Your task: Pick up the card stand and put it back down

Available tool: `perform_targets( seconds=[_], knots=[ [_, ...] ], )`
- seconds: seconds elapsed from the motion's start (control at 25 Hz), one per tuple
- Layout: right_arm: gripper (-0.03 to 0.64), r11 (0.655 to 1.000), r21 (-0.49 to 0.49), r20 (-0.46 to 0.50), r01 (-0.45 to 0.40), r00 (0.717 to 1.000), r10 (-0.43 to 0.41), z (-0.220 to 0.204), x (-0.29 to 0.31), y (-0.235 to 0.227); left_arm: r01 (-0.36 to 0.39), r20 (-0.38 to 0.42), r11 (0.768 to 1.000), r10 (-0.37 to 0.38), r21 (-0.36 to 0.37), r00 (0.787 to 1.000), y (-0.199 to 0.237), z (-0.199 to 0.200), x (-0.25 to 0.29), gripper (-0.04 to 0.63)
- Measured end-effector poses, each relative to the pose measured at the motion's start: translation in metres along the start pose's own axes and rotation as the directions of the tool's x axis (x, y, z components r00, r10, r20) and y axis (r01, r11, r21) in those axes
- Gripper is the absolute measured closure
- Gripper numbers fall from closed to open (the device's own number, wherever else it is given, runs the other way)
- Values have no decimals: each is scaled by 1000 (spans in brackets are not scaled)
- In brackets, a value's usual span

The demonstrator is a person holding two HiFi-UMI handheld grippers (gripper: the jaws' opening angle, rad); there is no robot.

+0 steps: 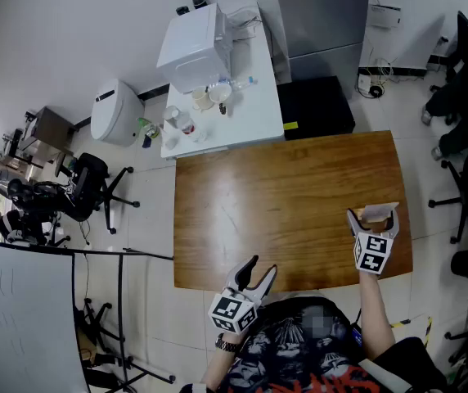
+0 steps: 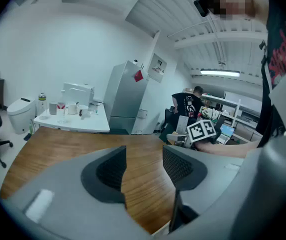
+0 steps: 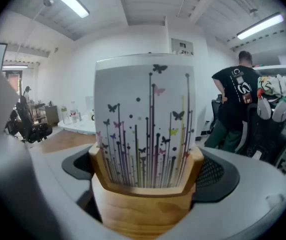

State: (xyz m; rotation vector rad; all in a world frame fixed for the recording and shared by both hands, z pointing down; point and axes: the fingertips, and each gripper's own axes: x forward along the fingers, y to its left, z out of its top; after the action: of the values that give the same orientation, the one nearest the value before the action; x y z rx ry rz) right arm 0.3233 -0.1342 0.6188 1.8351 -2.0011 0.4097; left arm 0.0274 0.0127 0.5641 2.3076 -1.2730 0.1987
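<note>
A wooden card stand point(image 3: 142, 204) holding a white card point(image 3: 144, 119) printed with butterflies and thin stems fills the right gripper view. In the head view the card stand point(image 1: 375, 214) is near the right front corner of the wooden table point(image 1: 283, 203). My right gripper point(image 1: 373, 219) straddles it with jaws spread wide, one pad close along each side of the stand; I see no squeeze on the wood. My left gripper point(image 1: 263, 270) hovers at the table's front edge, open, with only bare tabletop between its jaws in the left gripper view point(image 2: 144, 166).
A white side table point(image 1: 218, 113) with cups and a white appliance adjoins the far edge. A black box point(image 1: 314, 105) lies on the floor beyond. Office chairs point(image 1: 87, 187) stand to the left and right. A person in a black shirt point(image 3: 235, 101) stands further off.
</note>
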Motion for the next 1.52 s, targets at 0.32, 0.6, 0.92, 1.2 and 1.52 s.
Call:
perform_targets(
  seconds=[0.32, 0.6, 0.92, 1.2, 1.52],
  knots=[
    [46, 1000, 7, 123, -27, 992, 26, 37, -118, 40, 45, 43, 999, -44, -10, 998, 8, 20, -18, 370],
    [48, 999, 5, 147, -34, 989, 33, 46, -143, 61, 102, 31, 993, -101, -51, 994, 11, 13, -18, 371],
    [48, 998, -9, 139, -67, 988, 67, 48, -148, 89, 102, 58, 992, -98, -69, 994, 21, 13, -35, 371],
    [48, 968, -71, 126, -239, 961, 246, 47, -132, 146, 84, 88, 991, -75, -104, 993, 33, 12, -52, 370],
    [49, 769, -152, -120, -621, 784, 609, -50, -39, 370, -160, 43, 957, 175, -240, 984, 76, -30, -146, 370]
  ],
)
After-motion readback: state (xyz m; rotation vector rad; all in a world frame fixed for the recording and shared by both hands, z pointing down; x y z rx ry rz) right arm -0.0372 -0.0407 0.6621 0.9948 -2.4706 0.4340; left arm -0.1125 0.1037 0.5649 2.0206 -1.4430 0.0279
